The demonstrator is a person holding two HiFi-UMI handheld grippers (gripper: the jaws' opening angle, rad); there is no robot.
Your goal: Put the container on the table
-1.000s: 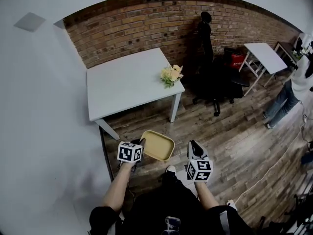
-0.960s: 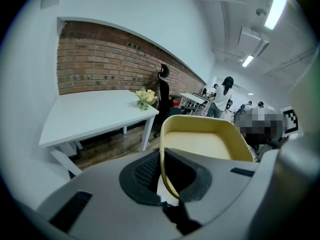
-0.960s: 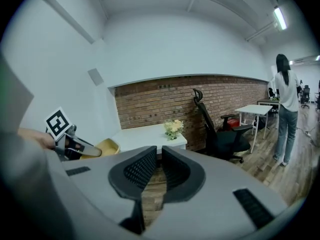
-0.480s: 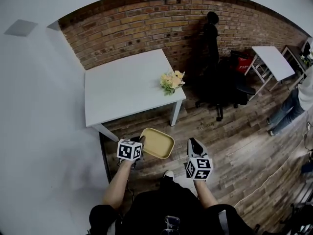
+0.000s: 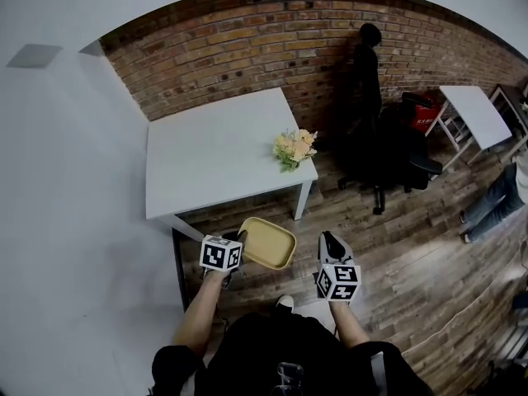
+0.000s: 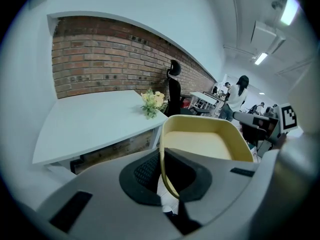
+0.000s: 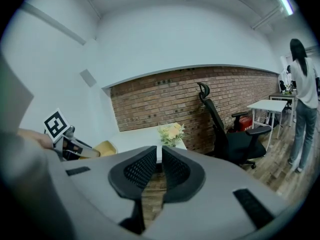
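Observation:
A shallow yellow container hangs level in the air above the wood floor, just in front of the white table. My left gripper is shut on the container's near left rim, and the left gripper view looks straight into its empty inside. My right gripper floats to the right of the container, shut with nothing between its jaws. From the right gripper view the container shows at the left, with the table behind it.
A small bunch of flowers stands at the table's front right corner. A black office chair stands to the right by the brick wall, with a second white table beyond it. A person stands at the far right.
The view has shifted slightly, so the table sits a little nearer and more to the right. Both grippers and the container keep the same pose.

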